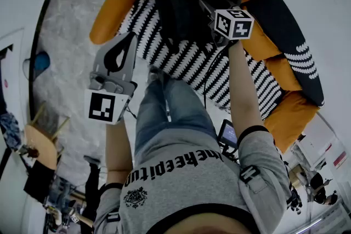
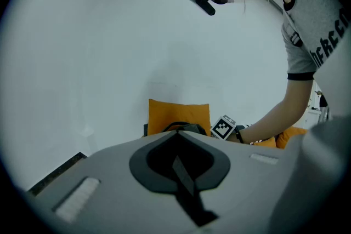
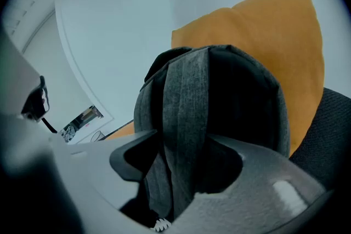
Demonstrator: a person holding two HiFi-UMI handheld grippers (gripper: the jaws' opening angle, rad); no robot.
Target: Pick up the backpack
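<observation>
Right gripper view, and we're right on top of it: the backpack [image 3: 241, 101], dark and rounded, stands upright with its back against the big orange cushion [image 3: 274, 41]. The right tool [image 3: 186, 142] has its jaws spread wide, one on either side of the grey strap [image 3: 186, 90] that runs down the pack's crown in front of that cushion. The strap sits in the gap, but it's hard to call from this angle whether either pad touches fabric; it looks like no squeeze, nothing gripped. In the head view the pack rests on a black-and-white striped throw [image 1: 192, 66], which spreads from the foot of the cushion out toward the person's jeans [image 1: 175, 112]. The left tool [image 1: 127, 44] hangs well apart from the cushion, out over the mottled grey floor [image 1: 71, 35]. Its jaws are brought together to a point with nothing between them. The left gripper view agrees: the tips meet, and the cushion shows small and far beyond them, set against a white wall [image 2: 137, 35].
</observation>
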